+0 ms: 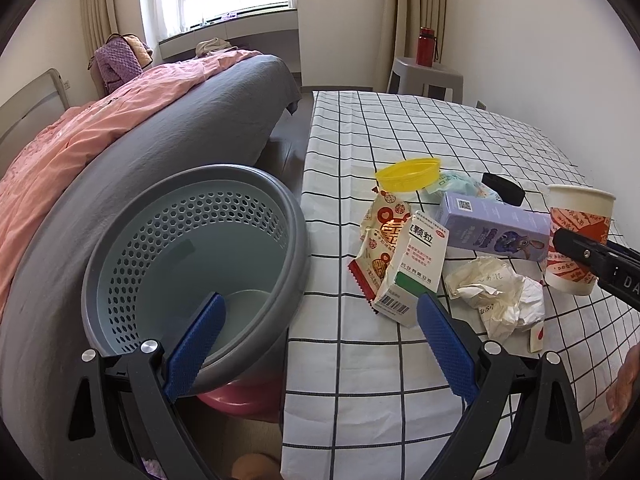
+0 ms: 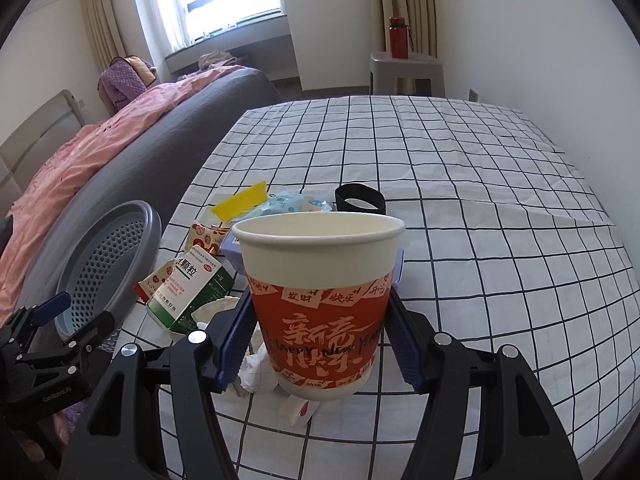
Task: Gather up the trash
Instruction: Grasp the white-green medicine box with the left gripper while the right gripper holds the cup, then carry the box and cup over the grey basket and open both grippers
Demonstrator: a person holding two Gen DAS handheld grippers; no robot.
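**Paper cup gripped, bin waiting at the left**

The paper cup (image 2: 320,300) is held upright between the two blue pads of the right claw (image 2: 320,336), which is closed on its red printed band; the cup stands at the near right edge of the trash pile, and whether its base is touching the cloth cannot be told. For the step to go well, the squeeze is best kept light, since a thin cup wall is likely to buckle. The cup should be lifted clear of the crumpled paper (image 1: 500,296) lying against its left side, carried left over the pile, and let go only once it is well inside the rim of the bin (image 1: 192,268). The cup appears empty, so tilting should cost nothing.

The left claw (image 1: 320,328) is spread wide and holds nothing; it hangs near the counter edge, one pad over the bin's mouth and the other just before the medicine box (image 1: 412,272).

On the checked cloth of the counter (image 1: 400,380) the following can be counted: one paper cup, one medicine box, one purple box (image 1: 496,228), two snack wrappers (image 1: 384,216), one yellow lid (image 1: 408,174), one pale blue packet (image 1: 464,184), one black band (image 1: 504,188), one wad of crumpled paper, and one small sachet (image 2: 298,410) at the cup's foot. One bin is seen, apparently empty, between the counter and the bed (image 1: 120,128). Far off, one red bottle (image 1: 426,46) stands on one stool (image 1: 428,78).
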